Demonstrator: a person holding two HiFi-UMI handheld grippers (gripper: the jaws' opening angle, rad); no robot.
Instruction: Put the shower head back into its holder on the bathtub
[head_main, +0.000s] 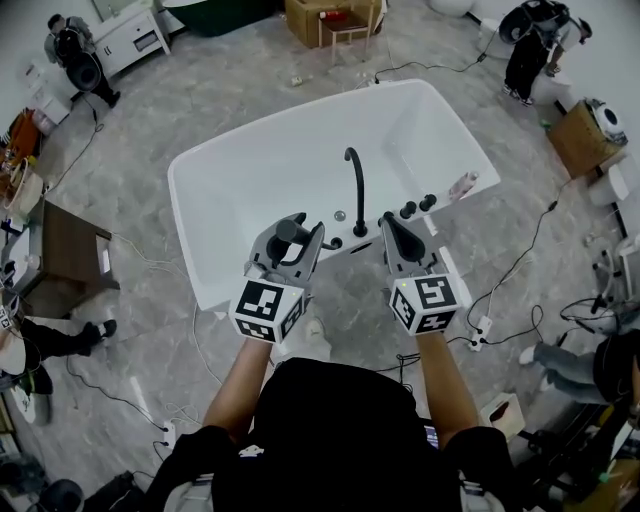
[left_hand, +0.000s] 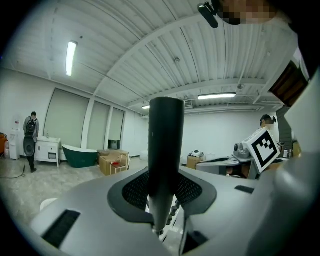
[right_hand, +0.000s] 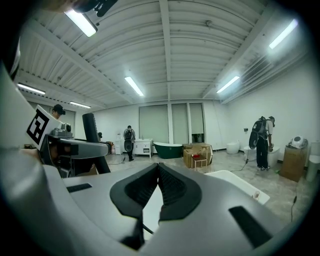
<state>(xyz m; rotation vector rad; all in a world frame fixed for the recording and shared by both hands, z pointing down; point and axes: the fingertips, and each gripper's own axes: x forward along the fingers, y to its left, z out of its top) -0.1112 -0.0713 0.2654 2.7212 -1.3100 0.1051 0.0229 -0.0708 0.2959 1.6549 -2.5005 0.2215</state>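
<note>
The shower head (left_hand: 166, 145) is gripped upright between the pads of the left claw (head_main: 297, 238), whose jaws stand wide around the thick dark handle. An upright hold is judged to suit lowering its end into a socket. The right claw (right_hand: 158, 172) is closed, pads together, with nothing clamped. It is held level beside the left, probably in reserve.

Both are held just over the near rim of the bathtub (head_main: 200, 185), close to the faucet (head_main: 357, 190) and knobs (head_main: 417, 207), where the holder is expected. The holder itself cannot be picked out with certainty; a small ring on the rim by the faucet's foot may be it. No hose is clearly seen, only a thin dark line under the right claw's pads. Which end of the shower head is uppermost cannot be told.
</note>
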